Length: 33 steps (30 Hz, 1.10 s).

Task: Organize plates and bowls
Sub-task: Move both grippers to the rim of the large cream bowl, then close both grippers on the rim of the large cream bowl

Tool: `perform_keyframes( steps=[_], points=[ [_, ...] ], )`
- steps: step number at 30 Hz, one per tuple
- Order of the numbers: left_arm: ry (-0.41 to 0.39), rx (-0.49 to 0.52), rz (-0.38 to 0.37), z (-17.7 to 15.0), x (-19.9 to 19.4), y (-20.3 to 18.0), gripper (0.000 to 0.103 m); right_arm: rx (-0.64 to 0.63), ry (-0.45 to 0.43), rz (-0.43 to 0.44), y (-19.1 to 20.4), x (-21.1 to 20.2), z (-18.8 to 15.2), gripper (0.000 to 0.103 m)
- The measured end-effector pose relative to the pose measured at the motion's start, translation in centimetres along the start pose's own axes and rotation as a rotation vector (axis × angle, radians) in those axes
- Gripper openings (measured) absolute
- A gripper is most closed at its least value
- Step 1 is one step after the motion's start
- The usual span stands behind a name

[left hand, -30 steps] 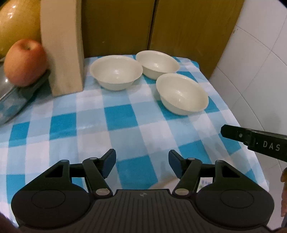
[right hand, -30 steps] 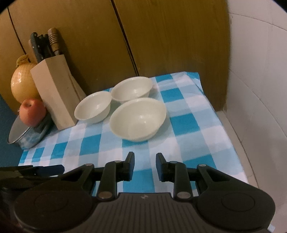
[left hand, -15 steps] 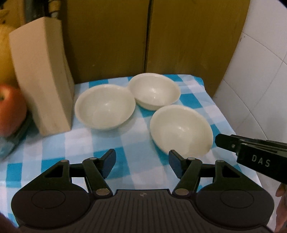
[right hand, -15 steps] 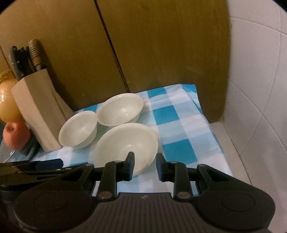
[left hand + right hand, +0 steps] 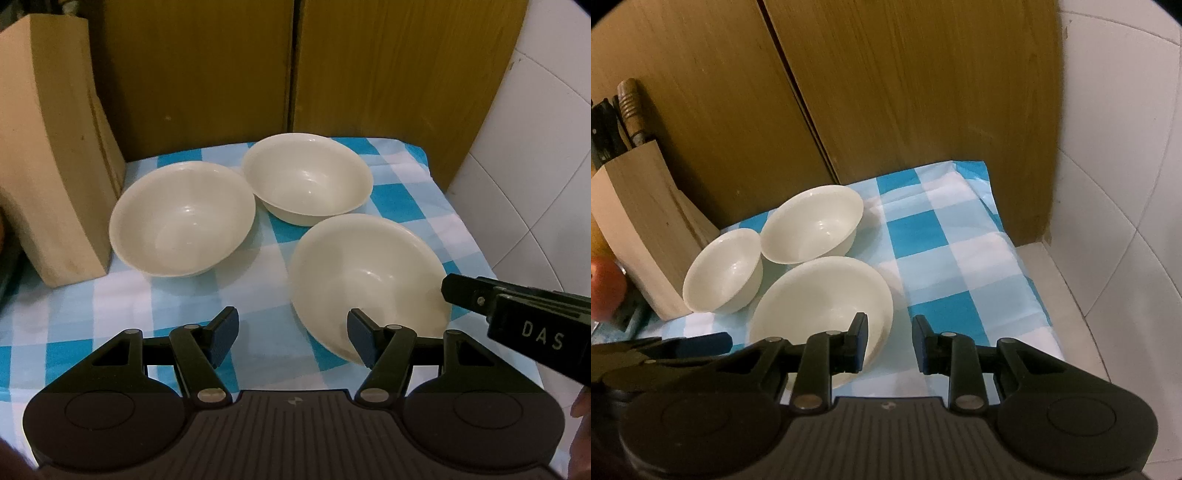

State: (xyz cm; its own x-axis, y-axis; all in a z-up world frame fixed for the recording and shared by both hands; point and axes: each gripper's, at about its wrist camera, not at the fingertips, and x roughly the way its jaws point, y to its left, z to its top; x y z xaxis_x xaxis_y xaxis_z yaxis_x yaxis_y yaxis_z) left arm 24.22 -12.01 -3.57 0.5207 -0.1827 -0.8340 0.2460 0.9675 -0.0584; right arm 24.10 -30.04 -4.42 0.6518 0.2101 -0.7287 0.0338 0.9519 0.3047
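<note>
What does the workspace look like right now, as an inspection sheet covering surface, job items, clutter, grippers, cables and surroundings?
Surface: blue and white checked cloth, lying flat.
Job's things: three white bowls, upright and empty: near bowl, left bowl, far bowl. No plates seen.
Clutter: knife block beside the left bowl; apple at the left edge.
Grippers: left gripper open, nothing between its jaws; right gripper narrowly open, empty, at the near bowl's rim.
Cables: nothing seen.
Surroundings: wooden doors behind; white tiled wall on the right.
</note>
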Motion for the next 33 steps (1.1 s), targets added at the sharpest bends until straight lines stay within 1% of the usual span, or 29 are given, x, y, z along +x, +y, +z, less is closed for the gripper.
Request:
perform_keyframes(
  steps=[6, 9, 11, 12, 13, 14, 15, 17, 21, 24, 28, 33],
  points=[
    [-0.001, 0.017, 0.003, 0.2, 0.7, -0.6, 0.072, 0.006, 0.008, 0.009, -0.1, 0.9, 0.2, 0.022],
    [-0.003, 0.024, 0.014, 0.3, 1.2, -1.0, 0.069, 0.009, 0.025, 0.015, -0.2, 1.7, 0.3, 0.022],
    [0.006, 0.022, 0.014, 0.4, 1.8, -1.0, 0.063, 0.010, 0.051, 0.037, -0.3, 2.3, 0.3, 0.021],
    [0.017, 0.020, 0.009, 0.3, 2.1, -0.9, 0.050, 0.021, 0.069, 0.060, -0.4, 2.7, 0.3, 0.011],
    [0.034, 0.024, 0.000, 0.3, 2.5, -1.0, 0.040, 0.028, 0.087, 0.081, -0.4, 3.0, 0.2, 0.010],
    [0.049, 0.030, -0.004, 0.3, 2.9, -1.1, 0.038, 0.026, 0.085, 0.080, -0.4, 3.2, 0.1, 0.010],
    [0.040, 0.033, -0.009, 0.2, 2.9, -1.1, 0.036, 0.014, 0.080, 0.081, -0.2, 3.2, 0.1, 0.010],
    [0.042, 0.045, -0.013, 0.2, 2.9, -1.2, 0.030, 0.031, 0.089, 0.096, -0.4, 3.2, 0.2, 0.010],
    [0.049, 0.044, -0.016, 0.0, 2.3, -0.8, 0.030, 0.065, 0.102, 0.156, -0.4, 2.2, 0.0, 0.010],
    [0.029, 0.054, -0.011, -0.6, 0.7, -0.5, 0.030, 0.035, 0.089, 0.176, 0.8, 0.6, -0.3, 0.010],
    [-0.012, 0.086, 0.020, -2.3, -2.3, -0.2, 0.035, -0.012, 0.086, 0.206, 2.5, -1.0, -1.4, 0.010],
    [-0.021, 0.073, 0.045, -4.5, -4.2, 0.9, 0.036, -0.069, 0.103, 0.227, 5.0, -1.7, -3.0, 0.010]
  ],
)
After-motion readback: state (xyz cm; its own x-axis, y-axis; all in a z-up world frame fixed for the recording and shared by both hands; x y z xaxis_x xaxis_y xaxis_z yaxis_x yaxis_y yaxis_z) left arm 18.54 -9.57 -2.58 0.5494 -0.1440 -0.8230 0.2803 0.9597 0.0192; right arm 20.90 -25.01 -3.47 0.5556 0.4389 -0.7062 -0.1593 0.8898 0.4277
